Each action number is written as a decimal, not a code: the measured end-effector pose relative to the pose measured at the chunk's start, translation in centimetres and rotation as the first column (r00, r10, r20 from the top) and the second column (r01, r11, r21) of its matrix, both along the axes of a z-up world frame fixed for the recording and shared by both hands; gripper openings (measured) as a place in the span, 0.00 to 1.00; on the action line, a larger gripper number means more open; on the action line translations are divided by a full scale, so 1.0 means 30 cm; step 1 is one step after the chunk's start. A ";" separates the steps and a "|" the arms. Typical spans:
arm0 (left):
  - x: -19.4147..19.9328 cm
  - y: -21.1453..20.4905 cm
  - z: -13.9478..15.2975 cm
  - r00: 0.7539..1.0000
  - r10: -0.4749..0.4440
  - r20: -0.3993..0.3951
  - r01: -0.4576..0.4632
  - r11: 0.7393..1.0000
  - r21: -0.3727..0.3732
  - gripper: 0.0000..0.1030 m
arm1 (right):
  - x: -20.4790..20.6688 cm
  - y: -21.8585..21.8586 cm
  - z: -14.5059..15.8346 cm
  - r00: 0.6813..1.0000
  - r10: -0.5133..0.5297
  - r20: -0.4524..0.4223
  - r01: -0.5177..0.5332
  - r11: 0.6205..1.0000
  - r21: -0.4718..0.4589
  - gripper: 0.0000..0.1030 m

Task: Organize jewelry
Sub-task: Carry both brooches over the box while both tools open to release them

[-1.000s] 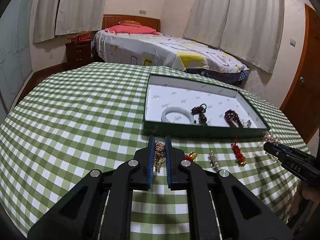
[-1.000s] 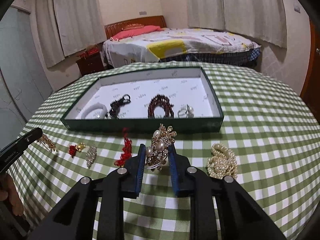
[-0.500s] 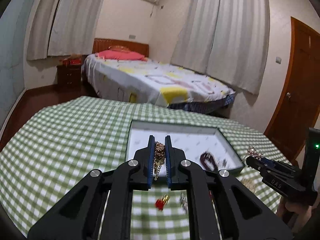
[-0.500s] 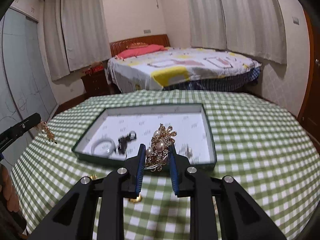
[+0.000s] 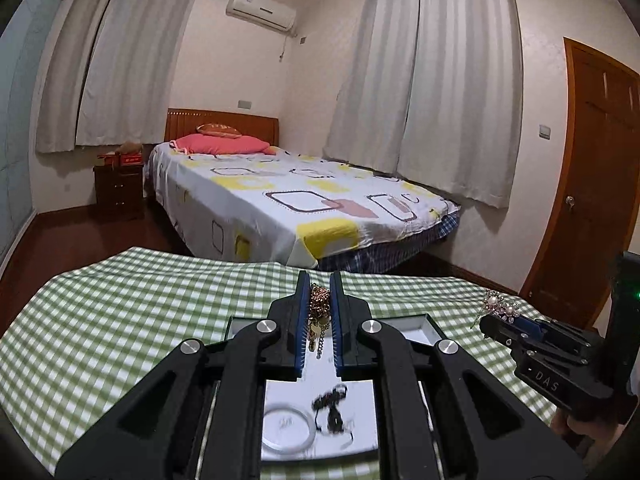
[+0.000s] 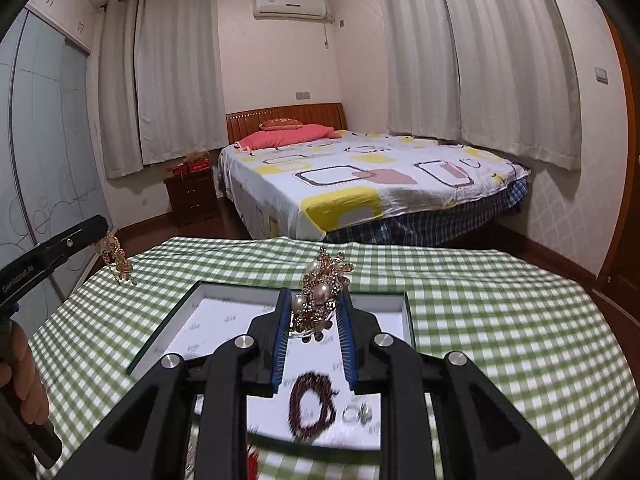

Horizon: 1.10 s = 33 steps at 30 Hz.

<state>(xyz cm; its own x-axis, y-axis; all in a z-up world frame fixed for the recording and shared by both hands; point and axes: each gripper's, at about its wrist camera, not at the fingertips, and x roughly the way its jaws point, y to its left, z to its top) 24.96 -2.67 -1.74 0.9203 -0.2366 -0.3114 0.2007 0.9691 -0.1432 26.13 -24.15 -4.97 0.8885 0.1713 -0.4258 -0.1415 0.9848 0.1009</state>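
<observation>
The left gripper (image 5: 320, 292) pinches a small gold chain piece (image 5: 319, 307) tight. The right gripper (image 6: 314, 308) squeezes a gold pearl brooch (image 6: 320, 294). Both hang in the air above the green box (image 6: 168, 336) on the checked table (image 6: 500, 320). Inside the box lie a white ring (image 5: 287, 426), dark red beads (image 6: 312, 404) and a little silver ring (image 6: 357, 414).
</observation>
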 end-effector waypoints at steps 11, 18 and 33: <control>0.291 -0.015 -0.248 0.975 0.026 -0.219 -0.020 0.999 0.028 0.10 | 0.183 -0.027 -0.202 0.991 -0.019 -0.131 0.018 1.000 -0.007 0.23; 0.392 -0.018 -0.357 0.938 0.040 -0.346 -0.020 0.998 0.061 0.10 | 0.251 -0.029 -0.300 0.967 -0.026 -0.253 0.023 1.000 -0.015 0.23; 0.452 -0.034 -0.466 0.870 0.059 -0.490 -0.019 0.996 0.087 0.10 | 0.311 -0.038 -0.374 0.920 -0.028 -0.390 0.023 1.000 -0.016 0.23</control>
<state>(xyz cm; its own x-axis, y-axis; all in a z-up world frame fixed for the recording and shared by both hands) 38.52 -3.70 -15.70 0.6514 -0.1605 -0.7415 0.0858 0.9867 -0.1382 35.45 -25.27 -16.20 0.6553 0.1441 -0.7415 -0.0682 0.9889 0.1319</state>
